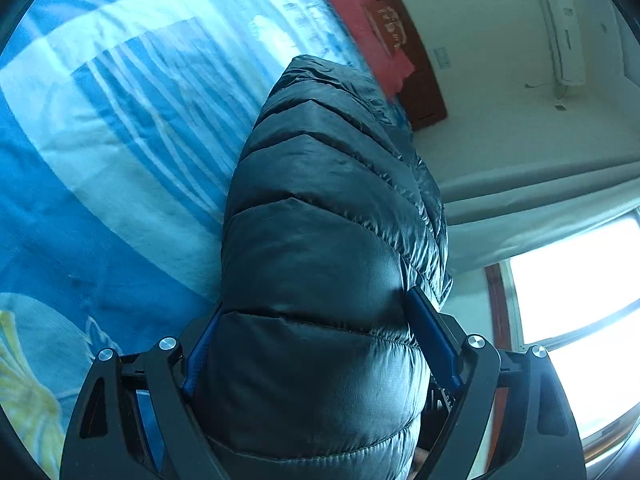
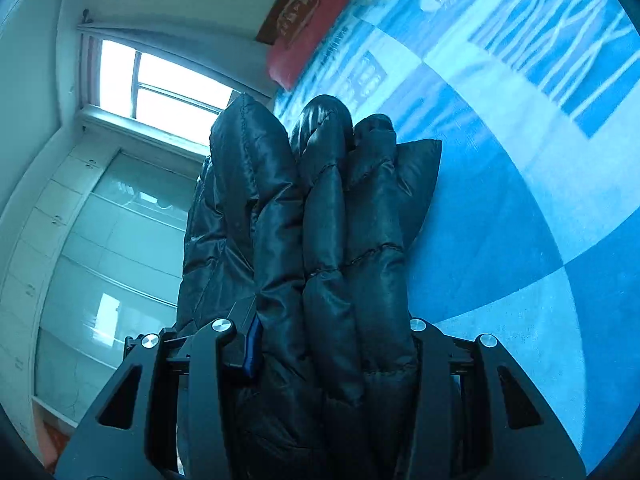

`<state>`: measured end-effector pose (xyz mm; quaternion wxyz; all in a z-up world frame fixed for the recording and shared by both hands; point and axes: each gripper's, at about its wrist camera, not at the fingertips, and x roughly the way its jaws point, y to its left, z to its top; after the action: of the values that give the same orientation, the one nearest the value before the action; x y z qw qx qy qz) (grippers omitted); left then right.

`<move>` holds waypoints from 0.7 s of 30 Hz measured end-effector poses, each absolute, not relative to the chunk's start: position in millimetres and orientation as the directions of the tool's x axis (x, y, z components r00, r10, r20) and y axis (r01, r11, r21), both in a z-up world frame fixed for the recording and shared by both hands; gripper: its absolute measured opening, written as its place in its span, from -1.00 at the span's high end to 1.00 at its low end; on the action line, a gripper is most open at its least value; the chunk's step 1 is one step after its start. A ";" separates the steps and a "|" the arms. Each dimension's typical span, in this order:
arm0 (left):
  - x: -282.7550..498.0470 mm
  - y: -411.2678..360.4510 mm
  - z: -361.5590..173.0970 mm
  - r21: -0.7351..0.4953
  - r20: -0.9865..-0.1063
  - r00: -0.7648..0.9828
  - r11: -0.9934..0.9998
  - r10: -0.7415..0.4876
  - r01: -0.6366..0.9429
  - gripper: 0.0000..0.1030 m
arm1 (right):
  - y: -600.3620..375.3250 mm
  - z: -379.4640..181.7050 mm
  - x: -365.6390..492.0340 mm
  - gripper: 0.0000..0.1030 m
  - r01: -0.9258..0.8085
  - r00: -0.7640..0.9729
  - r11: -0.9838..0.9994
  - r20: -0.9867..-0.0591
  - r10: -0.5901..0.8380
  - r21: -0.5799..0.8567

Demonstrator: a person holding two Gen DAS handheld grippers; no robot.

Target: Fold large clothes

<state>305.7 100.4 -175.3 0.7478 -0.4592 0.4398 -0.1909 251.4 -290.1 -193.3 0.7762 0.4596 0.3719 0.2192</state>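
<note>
A dark, shiny quilted puffer jacket (image 1: 328, 240) fills the middle of the left wrist view. My left gripper (image 1: 320, 340) is shut on a thick fold of it, with padding bulging between the blue pads (image 1: 434, 340). In the right wrist view the same jacket (image 2: 332, 240) is bunched into several puffy folds. My right gripper (image 2: 334, 344) is shut on that bunch. Both hold the jacket lifted above the blue patterned bedspread (image 1: 120, 140), which also shows in the right wrist view (image 2: 520, 160). The rest of the jacket is hidden.
A pink pillow (image 1: 368, 28) lies at the head of the bed against a brown headboard (image 1: 424, 92). A bright window (image 2: 160, 84) and a white wardrobe (image 2: 100, 260) stand beside the bed. An air conditioner (image 1: 560, 36) hangs on the wall.
</note>
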 end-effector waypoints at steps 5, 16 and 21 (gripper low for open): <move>303.3 98.1 -185.7 -0.837 -0.502 0.547 0.536 -0.670 -0.110 -0.61 | -295.1 -198.6 248.9 0.16 0.002 0.624 0.478 -0.375 0.685 0.878; 292.7 128.3 -188.3 -0.858 -0.467 0.495 0.510 -0.733 -0.055 -0.61 | -296.5 -175.5 254.7 -0.43 0.013 0.606 0.549 -0.443 0.661 0.836; 290.8 149.9 -180.3 -0.862 -0.444 0.504 0.507 -0.740 -0.015 -0.61 | -308.6 -151.0 255.9 -0.57 -0.025 0.633 0.582 -0.437 0.639 0.813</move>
<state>290.8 149.9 -180.3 0.7510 -0.4337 0.4353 -0.2416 255.9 -308.6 -151.0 0.8060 0.4086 0.3757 0.2057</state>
